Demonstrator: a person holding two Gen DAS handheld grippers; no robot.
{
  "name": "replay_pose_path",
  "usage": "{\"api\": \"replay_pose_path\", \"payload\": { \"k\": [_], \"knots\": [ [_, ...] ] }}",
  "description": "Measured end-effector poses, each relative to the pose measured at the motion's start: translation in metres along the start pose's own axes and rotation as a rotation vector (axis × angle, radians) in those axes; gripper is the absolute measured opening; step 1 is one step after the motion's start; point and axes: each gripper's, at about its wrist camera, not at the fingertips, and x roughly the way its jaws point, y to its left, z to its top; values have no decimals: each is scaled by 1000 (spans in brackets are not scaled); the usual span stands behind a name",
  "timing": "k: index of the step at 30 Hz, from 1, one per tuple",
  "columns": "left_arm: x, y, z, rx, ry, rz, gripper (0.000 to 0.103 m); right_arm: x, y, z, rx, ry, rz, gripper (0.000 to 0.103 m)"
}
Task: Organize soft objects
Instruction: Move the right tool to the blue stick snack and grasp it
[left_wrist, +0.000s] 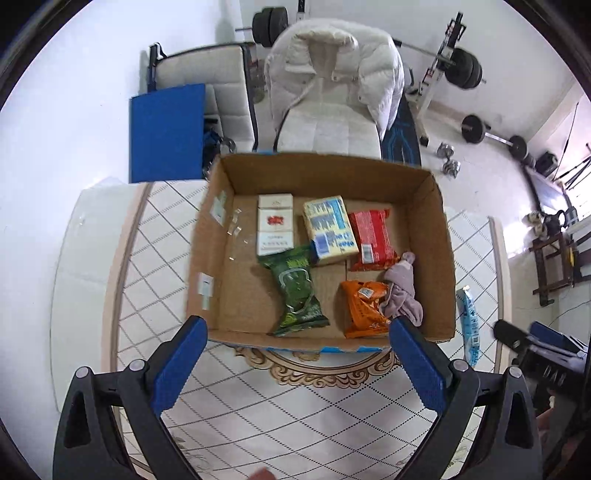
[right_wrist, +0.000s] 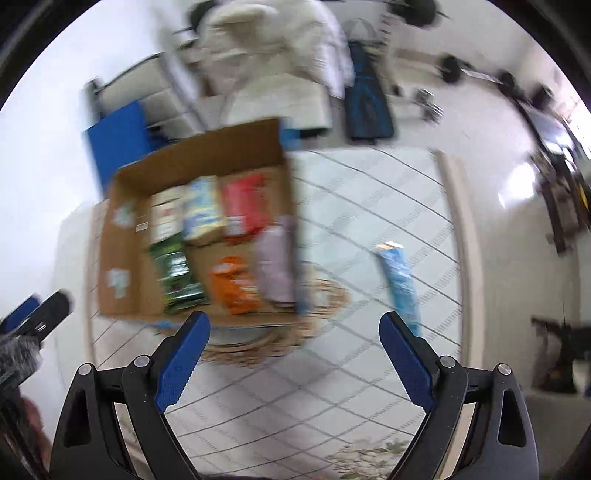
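A brown cardboard box (left_wrist: 207, 236) with no lid sits on a table (left_wrist: 295, 406) that has a shiny white top with thin dark lines making diamond shapes and a curly gold ring in the middle. The box is close to the far edge of the table. Along the far wall of the box lie three flat packs in a row: a white pack (left_wrist: 275, 225) with a red mark, a yellow and blue pack (left_wrist: 330, 230) that looks like a soft brick, and a shiny red pack (left_wrist: 371, 236). Nearer the front wall lies a crinkly green bag (left_wrist: 295, 291), its top corner touching the yellow pack. Beside it is a crinkly orange bag (left_wrist: 364, 308). A soft, bunched-up purple cloth (left_wrist: 400, 290) lies in the front right corner of the box, partly on top of the orange bag. A long, thin, shiny blue pack (left_wrist: 468, 325) lies flat on the table outside the box, just past its right wall. The left gripper (left_wrist: 297, 334) hangs over the near side of the table with its two blue ridged pads spread wide and nothing between them. The right gripper (right_wrist: 294, 328) is also spread wide and holds nothing; its view is blurry, and the blue pack (right_wrist: 400, 284) lies just ahead of its right finger. Behind the table, a puffy white coat (left_wrist: 332, 70) hangs on a chair.
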Motion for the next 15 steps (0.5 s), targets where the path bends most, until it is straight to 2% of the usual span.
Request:
{"api": "replay_pose_path", "payload": {
  "k": [3, 7, 14, 15],
  "knots": [
    [32, -20, 0, 9, 53, 21, 101, 38, -50, 7, 83, 62, -73, 95],
    [78, -52, 1, 40, 124, 62, 101, 103, -106, 12, 176, 167, -102, 95],
    [113, -87, 5, 102, 160, 110, 101, 175, -127, 7, 199, 287, -102, 94],
    [116, -89, 5, 107, 161, 114, 101, 178, -127, 6, 196, 293, -104, 91]
  ]
}}
